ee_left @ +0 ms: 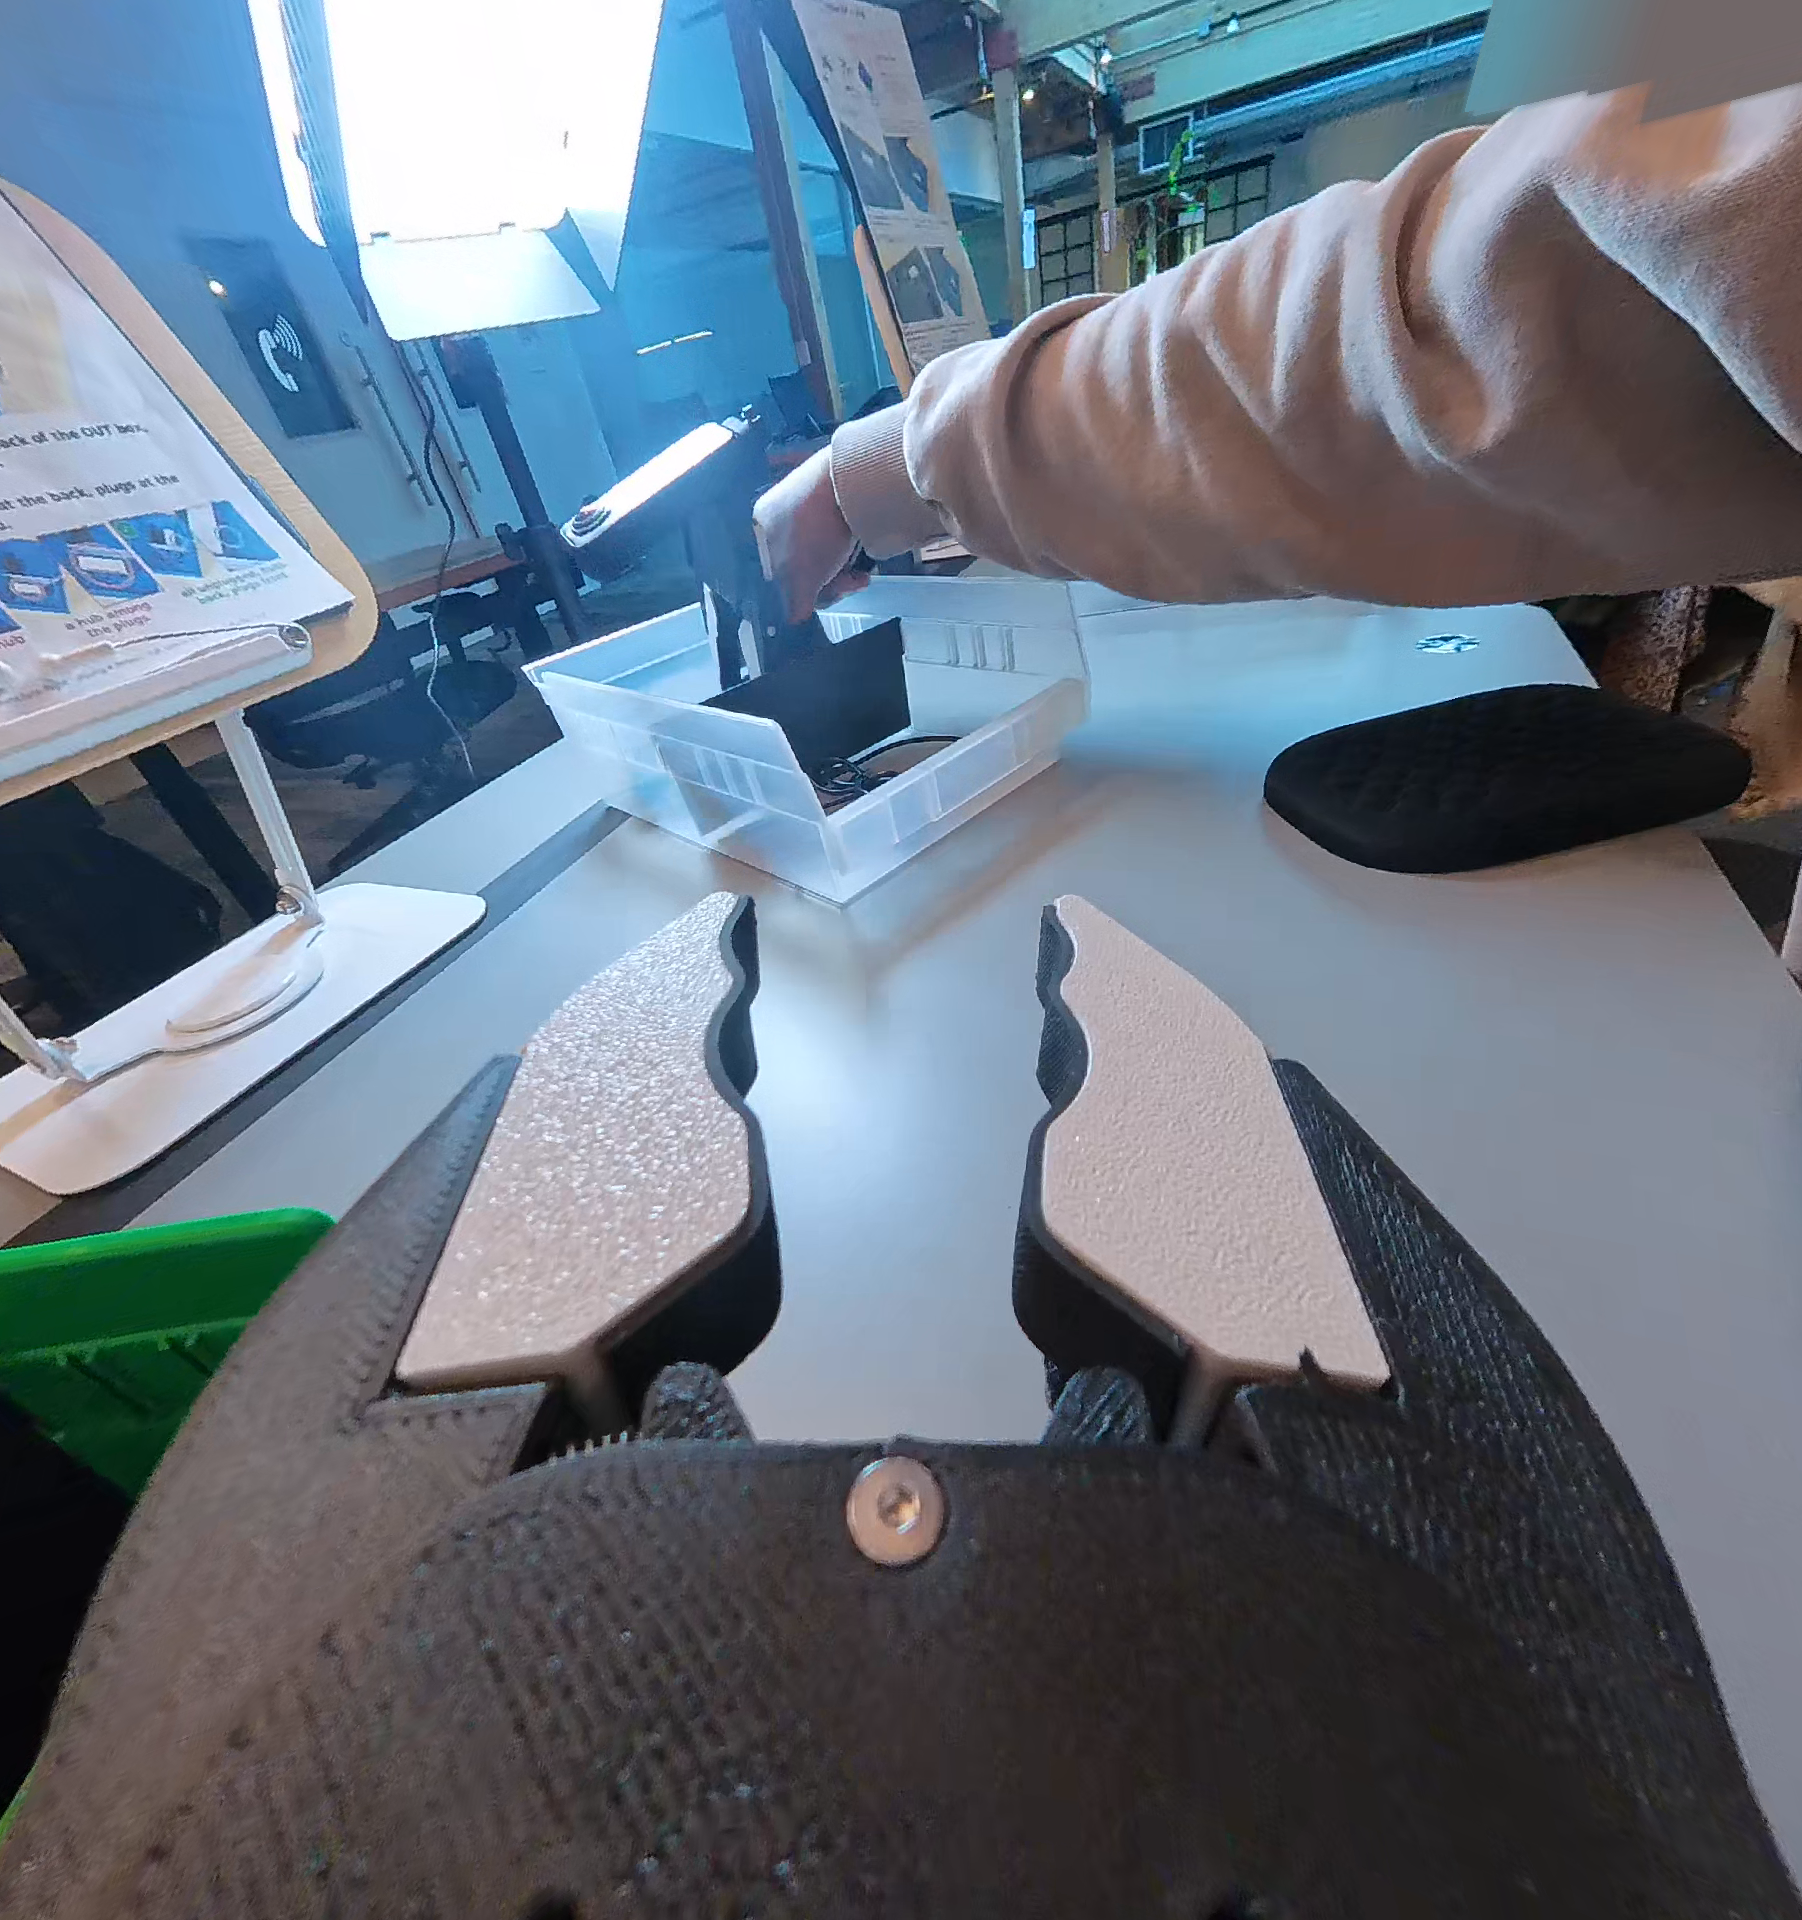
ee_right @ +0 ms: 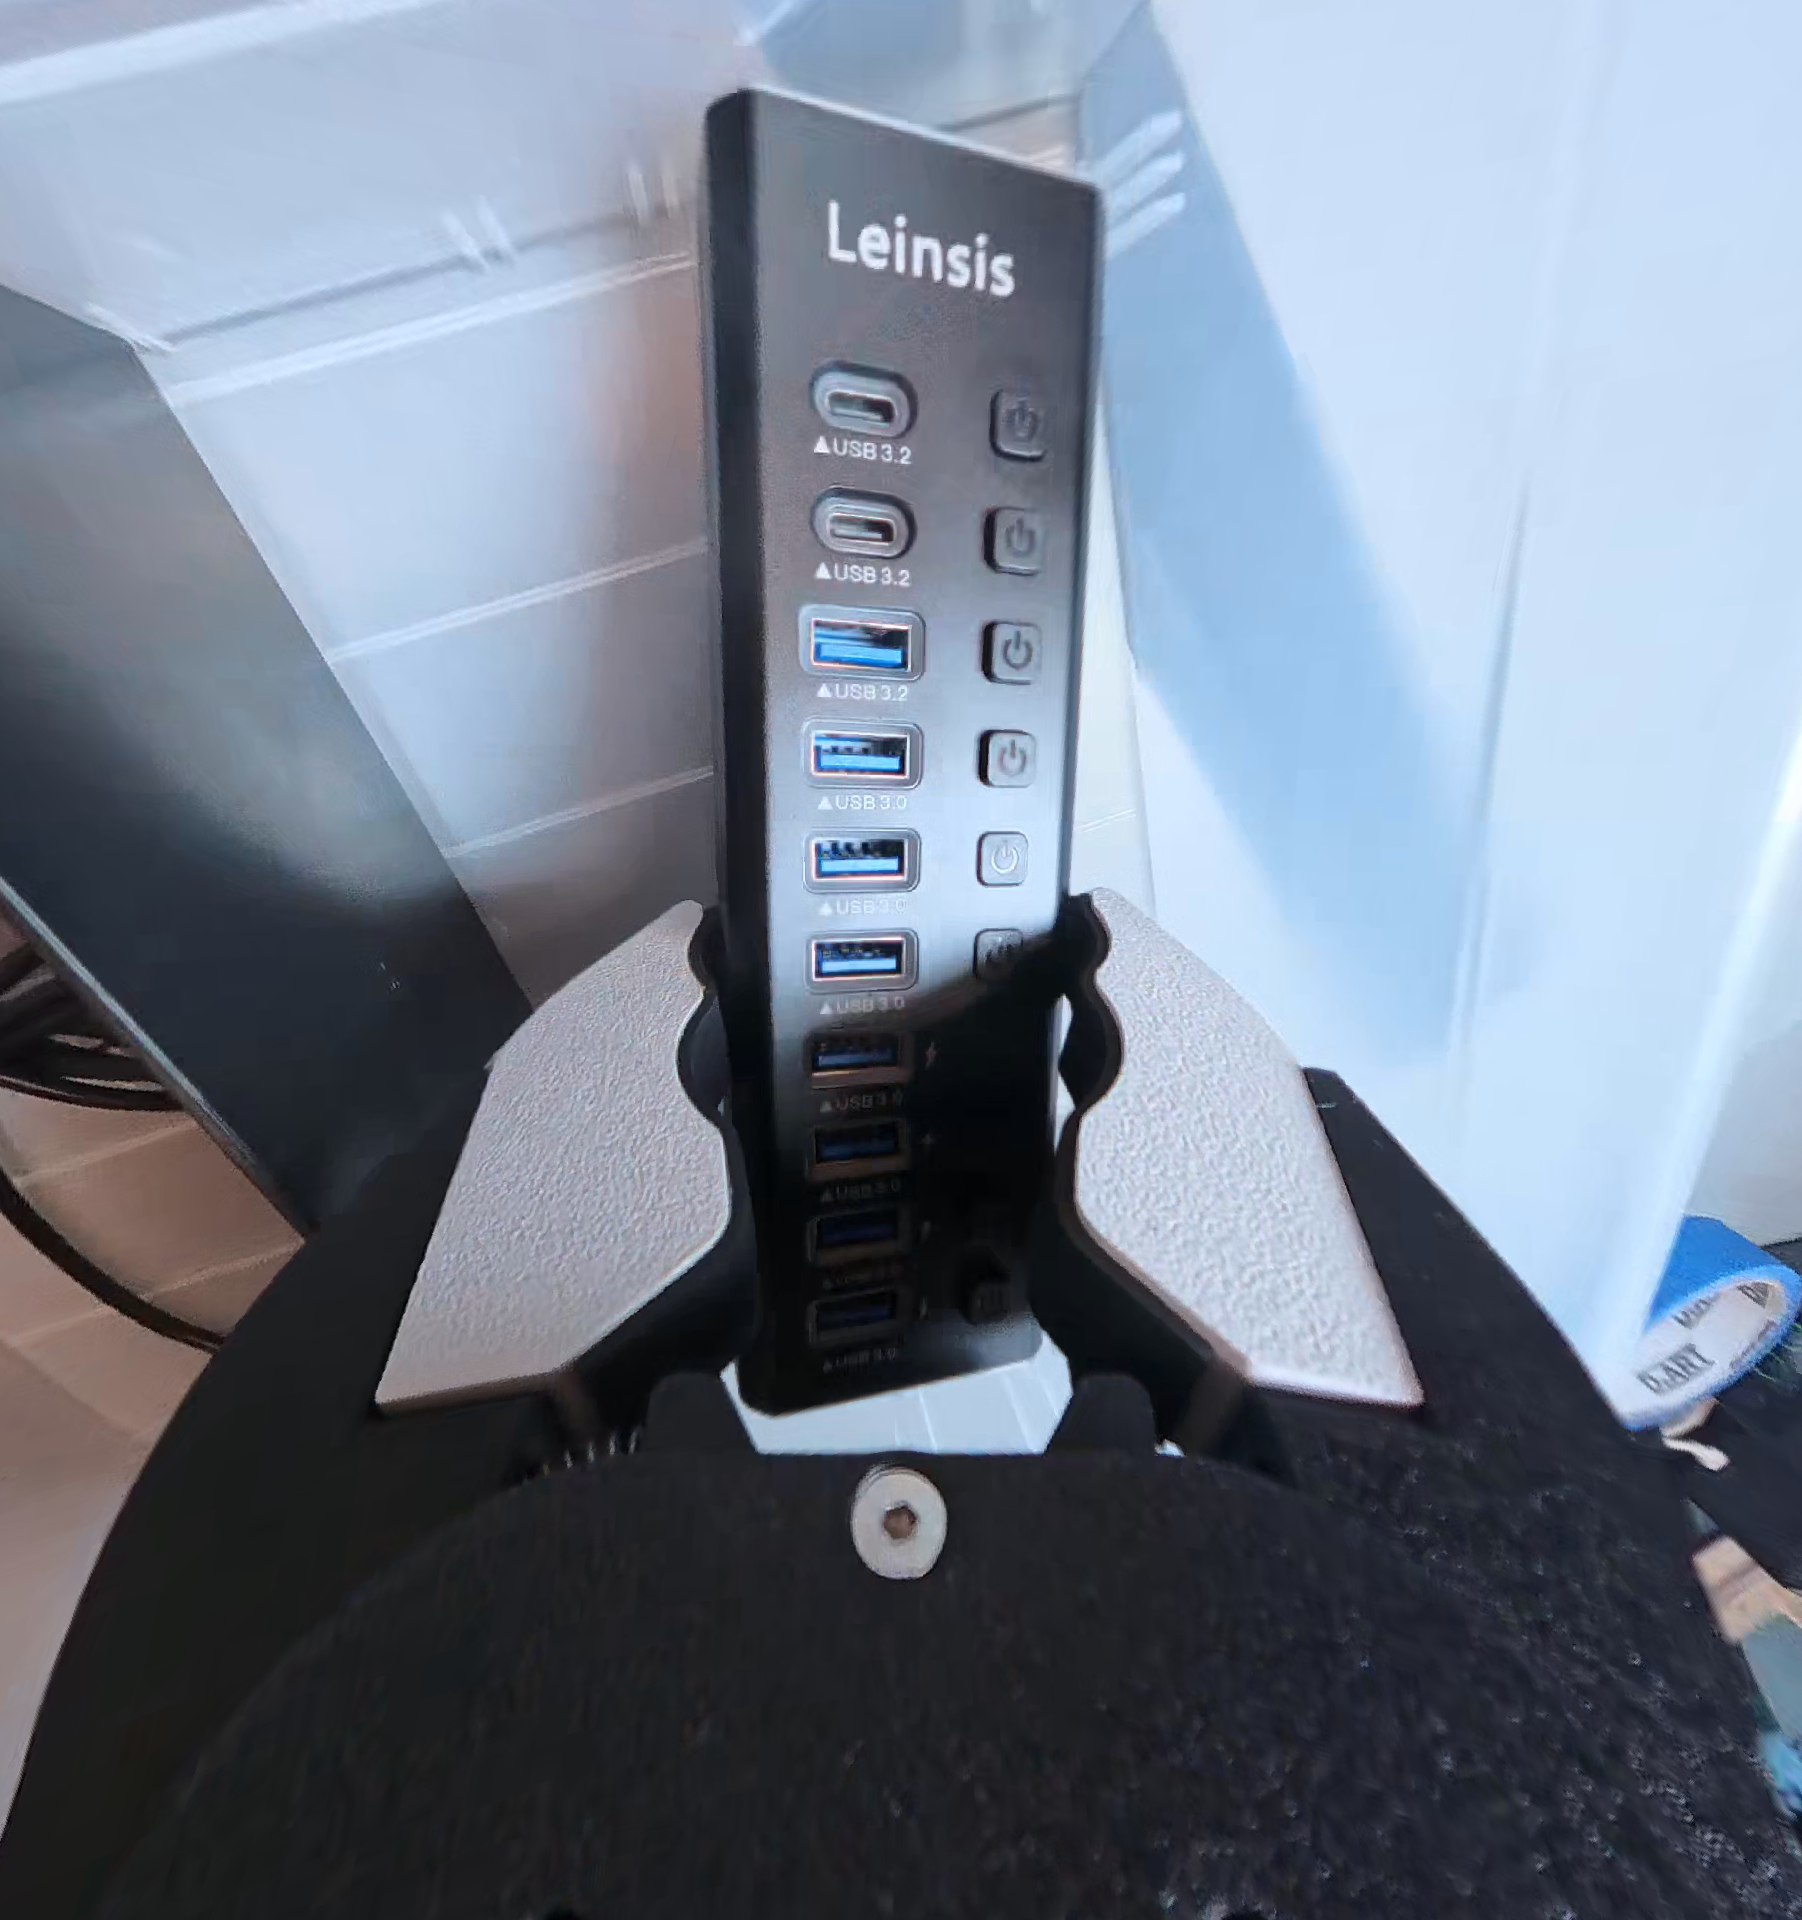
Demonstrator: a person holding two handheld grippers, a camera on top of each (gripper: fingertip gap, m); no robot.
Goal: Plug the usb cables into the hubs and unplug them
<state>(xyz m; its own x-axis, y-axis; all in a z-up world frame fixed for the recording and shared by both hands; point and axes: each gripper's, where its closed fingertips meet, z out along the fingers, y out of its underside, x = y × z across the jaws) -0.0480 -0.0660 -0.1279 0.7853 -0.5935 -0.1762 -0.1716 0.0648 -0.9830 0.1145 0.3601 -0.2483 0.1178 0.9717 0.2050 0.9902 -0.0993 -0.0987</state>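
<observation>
My right gripper is shut on a long black USB hub, with a finger on each long side near its lower half. The hub shows a row of ports and a row of power buttons. No cable is plugged into any visible port. In the left wrist view the right gripper, held by a hand in a beige sleeve, is down in a clear plastic bin. The hub itself is not clear in that view. My left gripper is open and empty, low over the grey table.
Black cables lie in the bin beside a black divider; they also show in the right wrist view. A white stand with an instruction sheet is at left, a green crate near left, a black pad at right. Blue tape lies right of the hub. My hands' fingertips stand some 45 centimetres from each other.
</observation>
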